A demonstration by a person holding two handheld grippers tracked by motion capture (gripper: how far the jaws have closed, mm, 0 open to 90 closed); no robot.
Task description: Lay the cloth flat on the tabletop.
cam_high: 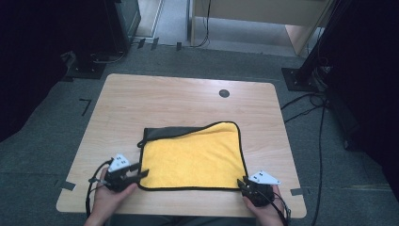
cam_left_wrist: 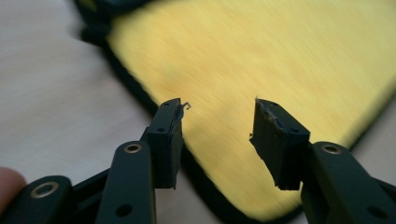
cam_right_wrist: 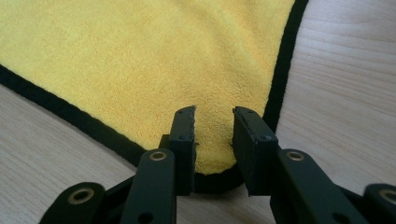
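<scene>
The yellow cloth (cam_high: 193,157) lies flat on the table (cam_high: 141,99), not yet lifted or folded; each hand-held gripper, left (cam_high: 139,172) and right (cam_high: 242,182), stands partly open over a near corner, gripping nothing.

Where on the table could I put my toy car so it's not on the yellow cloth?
The bare strip of wooden table behind the yellow black-edged cloth, and the left side beside it. The near edge is crowded: left gripper and right gripper sit at the cloth's corners.
</scene>
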